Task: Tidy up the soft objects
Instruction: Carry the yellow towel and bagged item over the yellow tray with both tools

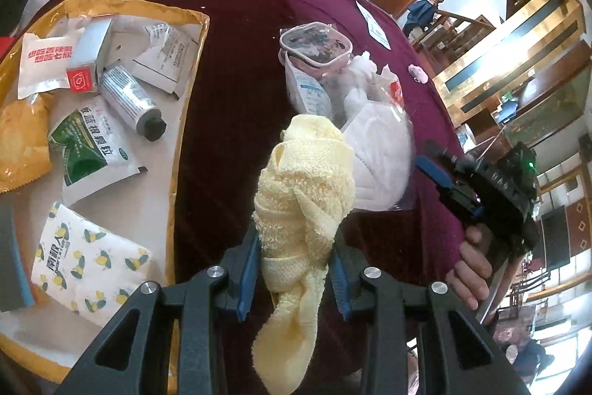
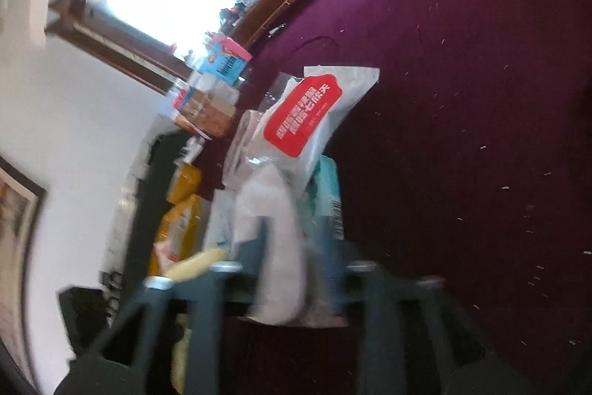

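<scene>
Left wrist view: the left gripper [image 1: 294, 278], at bottom centre, has its blue-padded fingers [image 1: 247, 278] closed against a pale yellow terry-cloth towel [image 1: 301, 195]. The towel is twisted and knotted into a lumpy roll with a looped, fuzzy surface; one loose end hangs below the fingers toward the bottom edge, the bulk rises to mid-frame. Behind it, on the dark maroon tablecloth [image 1: 236, 69], lies a clear plastic bag of white soft items [image 1: 377, 150], and above that a small pink-rimmed zip pouch [image 1: 314, 43]. At left, a gold-rimmed tray [image 1: 192, 76] holds sachets, a silver tube and a lemon-print tissue pack [image 1: 88, 265]. At right, the right gripper [image 1: 433, 165] is seen in a hand [image 1: 473, 269]; whether its fingers are apart cannot be told here.

Right wrist view (blurred): the right gripper [image 2: 296, 261] clasps a clear crinkled bag of white items [image 2: 273, 247] at lower centre, with a red-labelled packet [image 2: 303, 117] above.
</scene>
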The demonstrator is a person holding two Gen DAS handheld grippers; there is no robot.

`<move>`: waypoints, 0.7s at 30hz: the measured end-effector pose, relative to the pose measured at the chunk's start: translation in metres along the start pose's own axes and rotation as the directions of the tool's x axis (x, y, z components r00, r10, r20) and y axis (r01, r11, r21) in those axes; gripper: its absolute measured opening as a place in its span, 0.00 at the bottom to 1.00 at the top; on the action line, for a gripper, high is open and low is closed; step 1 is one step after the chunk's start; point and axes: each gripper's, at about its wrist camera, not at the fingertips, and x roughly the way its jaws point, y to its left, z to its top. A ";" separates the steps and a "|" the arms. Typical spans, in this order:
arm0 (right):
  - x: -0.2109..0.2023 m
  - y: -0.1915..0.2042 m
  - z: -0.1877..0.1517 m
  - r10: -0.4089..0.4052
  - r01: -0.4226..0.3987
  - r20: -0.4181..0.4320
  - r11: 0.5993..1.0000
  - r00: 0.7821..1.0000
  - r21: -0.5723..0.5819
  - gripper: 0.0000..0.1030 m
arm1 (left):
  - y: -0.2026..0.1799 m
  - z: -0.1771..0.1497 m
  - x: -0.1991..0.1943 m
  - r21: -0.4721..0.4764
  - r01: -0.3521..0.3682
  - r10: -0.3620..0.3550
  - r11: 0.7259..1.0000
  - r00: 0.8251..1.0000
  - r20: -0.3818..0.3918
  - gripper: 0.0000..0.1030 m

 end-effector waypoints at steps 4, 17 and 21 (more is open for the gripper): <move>0.011 -0.009 0.006 0.044 -0.043 -0.018 0.998 0.999 0.037 0.54 | -0.002 -0.003 0.006 -0.010 0.001 -0.001 1.000 1.000 -0.022 0.35; 0.038 -0.008 -0.006 0.168 -0.172 -0.227 0.985 0.959 0.002 0.22 | -0.004 -0.001 0.023 -0.007 0.004 -0.004 1.000 0.998 -0.063 0.35; 0.049 0.007 -0.007 0.239 -0.257 -0.262 0.966 0.935 -0.037 0.10 | -0.005 -0.004 0.027 0.000 0.002 -0.002 1.000 0.997 -0.073 0.35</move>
